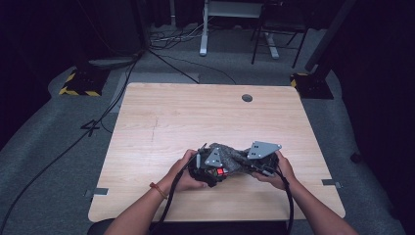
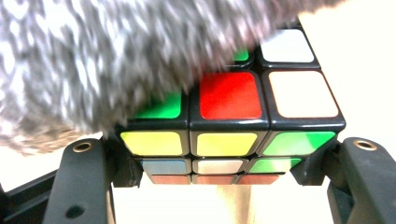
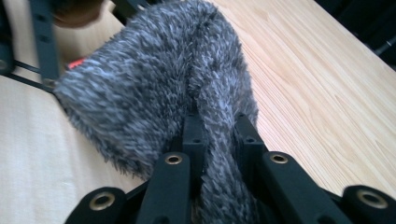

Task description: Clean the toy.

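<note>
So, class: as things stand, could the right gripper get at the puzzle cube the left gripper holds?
Probably not: the right gripper is shut on the grey furry cloth, which drapes over the cube clamped in the left gripper.

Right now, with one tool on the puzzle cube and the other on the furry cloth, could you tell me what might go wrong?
1. The left tool clamps the puzzle cube only near its lower layers; a tug could twist a layer or slip it free.
2. The right tool pinches a narrow fold of the grey furry cloth; the pile may slide out.
3. The cloth drapes over the cube's top, hiding the faces underneath.
</note>
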`<state>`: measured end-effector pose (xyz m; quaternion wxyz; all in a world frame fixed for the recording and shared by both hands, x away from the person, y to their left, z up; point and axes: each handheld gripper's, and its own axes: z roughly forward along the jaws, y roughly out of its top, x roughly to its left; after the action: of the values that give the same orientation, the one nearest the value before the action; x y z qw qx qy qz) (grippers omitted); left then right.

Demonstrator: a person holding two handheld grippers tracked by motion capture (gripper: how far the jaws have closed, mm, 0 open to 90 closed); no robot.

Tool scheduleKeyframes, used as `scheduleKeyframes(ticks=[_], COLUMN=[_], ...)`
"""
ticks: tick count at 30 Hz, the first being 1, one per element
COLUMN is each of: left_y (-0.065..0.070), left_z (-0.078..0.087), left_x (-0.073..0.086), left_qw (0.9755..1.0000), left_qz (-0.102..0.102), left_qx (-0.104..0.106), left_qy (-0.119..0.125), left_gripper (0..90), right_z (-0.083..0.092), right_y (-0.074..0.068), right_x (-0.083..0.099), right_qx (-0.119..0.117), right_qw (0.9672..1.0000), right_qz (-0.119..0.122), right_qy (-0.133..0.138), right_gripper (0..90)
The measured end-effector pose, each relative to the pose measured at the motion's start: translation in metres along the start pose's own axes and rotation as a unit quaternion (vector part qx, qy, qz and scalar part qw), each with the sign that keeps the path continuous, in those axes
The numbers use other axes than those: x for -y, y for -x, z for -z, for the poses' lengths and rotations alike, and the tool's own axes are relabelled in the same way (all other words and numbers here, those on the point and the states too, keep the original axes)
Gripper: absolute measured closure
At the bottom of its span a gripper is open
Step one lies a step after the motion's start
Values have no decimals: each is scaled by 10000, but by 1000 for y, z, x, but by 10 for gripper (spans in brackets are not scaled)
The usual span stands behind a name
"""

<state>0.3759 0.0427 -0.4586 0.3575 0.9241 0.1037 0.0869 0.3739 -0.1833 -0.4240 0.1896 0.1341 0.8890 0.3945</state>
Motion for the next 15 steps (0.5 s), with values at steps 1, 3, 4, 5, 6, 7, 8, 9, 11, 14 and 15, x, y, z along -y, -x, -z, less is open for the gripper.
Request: scheduleKeyframes(ticks=[1,3,4,5,6,7,8,9,11,14,15], left_y=[0,0,0,0,0,0,0,0,0,-1,-2], left_z=[0,-1,-1,-2,-2,-1,-1,-1,0,4,6], left_x=[0,0,1,0,0,0,0,0,1,1,1], left_qw=[10000,10000,10000,10000,10000,10000,10000,10000,9999,9999,9999], left_qz=[2,3,21,7,10,8,-14,-23,-26,7,-4], left_qx=[-9,-25,-25,-52,-51,-55,-69,-67,-104,-125,-152], left_qy=[-5,-28,-44,-35,-29,-38,-51,-51,-56,9,38], left_gripper=[338,338,338,338,338,338,338,338,338,339,339], right_z=[1,3,3,4,5,6,6,6,5,3,2], right_y=[-2,-7,-10,-12,-14,-16,-18,-20,-17,-4,2], right_x=[-2,-5,-7,-9,-11,-13,-14,-15,-14,-5,0], right_qx=[-4,-83,-112,-143,-206,-281,-302,-265,-238,-137,-96], right_qw=[10000,9998,9997,9996,9993,9989,9988,9988,9991,9998,9998], right_qz=[33,96,115,143,143,147,177,242,228,-15,-136], right_qy=[27,133,166,208,275,339,352,319,279,175,145], right_gripper=[791,791,791,791,790,790,790,790,790,790,790])
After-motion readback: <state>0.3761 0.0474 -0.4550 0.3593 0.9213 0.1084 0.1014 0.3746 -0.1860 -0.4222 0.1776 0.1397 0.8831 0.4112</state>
